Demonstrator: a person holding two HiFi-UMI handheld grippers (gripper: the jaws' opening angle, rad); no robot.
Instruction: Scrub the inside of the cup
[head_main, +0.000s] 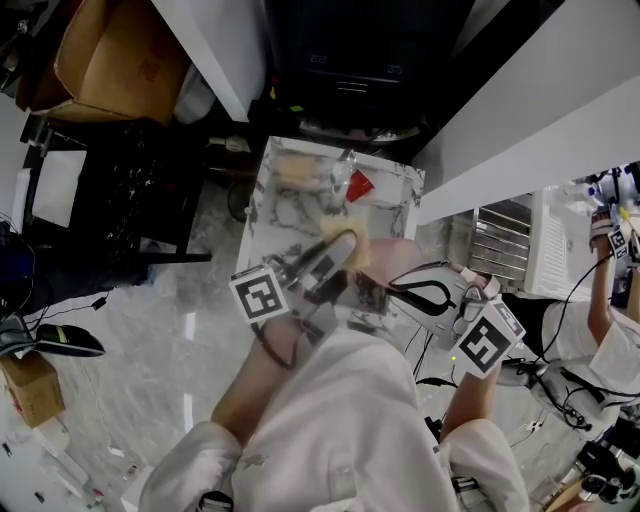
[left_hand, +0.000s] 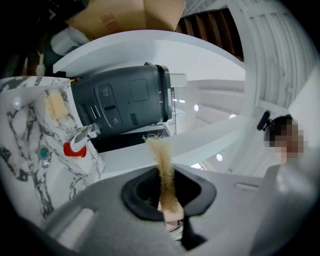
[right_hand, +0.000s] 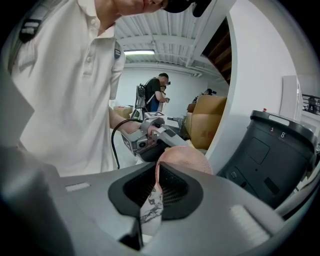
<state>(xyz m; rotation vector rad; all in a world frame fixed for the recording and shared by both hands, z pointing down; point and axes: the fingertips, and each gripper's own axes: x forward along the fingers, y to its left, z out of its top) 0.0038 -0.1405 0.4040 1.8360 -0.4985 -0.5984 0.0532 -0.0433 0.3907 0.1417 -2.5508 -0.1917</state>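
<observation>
The pale pink rounded cup (right_hand: 189, 161) is held up over the near edge of the white marble-veined counter (head_main: 268, 205), its wall pinched by the right tongs (right_hand: 154, 192), which are closed narrow on it. Just beside it, the left tongs (left_hand: 168, 196) clamp a tan fibrous scouring pad (left_hand: 163, 159) edge-on. A red-based object (left_hand: 75, 148) lies on the counter, with a dark grey plastic bin (left_hand: 125, 100) beyond.
</observation>
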